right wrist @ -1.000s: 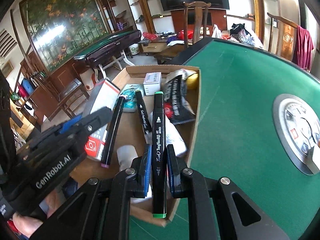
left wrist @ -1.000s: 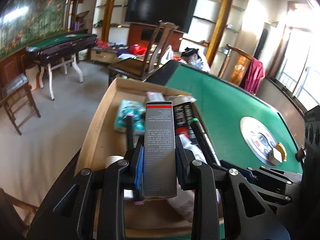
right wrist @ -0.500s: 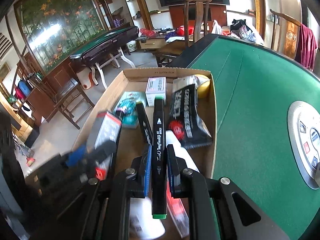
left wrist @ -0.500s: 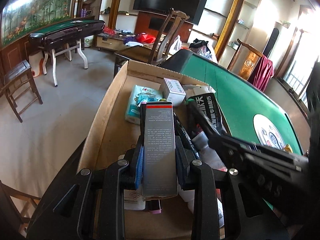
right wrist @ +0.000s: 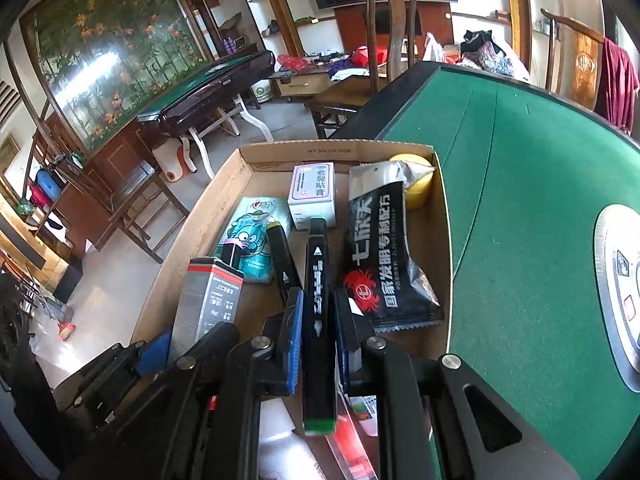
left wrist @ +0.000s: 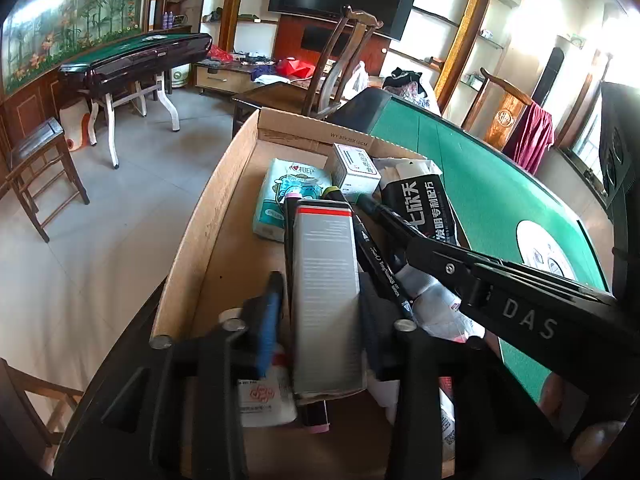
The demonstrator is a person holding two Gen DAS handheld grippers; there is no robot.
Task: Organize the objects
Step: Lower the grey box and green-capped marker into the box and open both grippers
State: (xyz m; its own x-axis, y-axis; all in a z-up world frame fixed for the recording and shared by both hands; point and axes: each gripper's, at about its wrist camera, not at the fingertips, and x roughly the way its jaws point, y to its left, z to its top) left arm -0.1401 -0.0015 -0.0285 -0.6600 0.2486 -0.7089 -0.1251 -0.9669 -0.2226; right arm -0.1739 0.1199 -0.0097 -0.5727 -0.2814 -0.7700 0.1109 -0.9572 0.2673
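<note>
A cardboard box [left wrist: 208, 216] [right wrist: 440, 216] sits on the green table. My left gripper [left wrist: 320, 300] has its jaws spread apart around a grey carton with a red band [left wrist: 324, 288], which also shows in the right wrist view [right wrist: 208, 300]; it lies over the box contents. My right gripper [right wrist: 316, 316] is shut on a black marker with green caps [right wrist: 318, 304] and holds it over the box. It crosses the left wrist view [left wrist: 500, 284].
In the box lie a tissue pack [left wrist: 288, 188] [right wrist: 252, 232], a small white carton [left wrist: 356, 168] [right wrist: 314, 188], a black snack bag [left wrist: 424, 208] [right wrist: 380, 248], other black markers [left wrist: 380, 264] [right wrist: 282, 260] and a yellow ball [right wrist: 418, 184]. A white dial [right wrist: 620, 288] sits in the green table [right wrist: 520, 184].
My left gripper's jaws have spread apart and the grey carton sits lower in the box. My right gripper has moved forward over the box with the marker.
</note>
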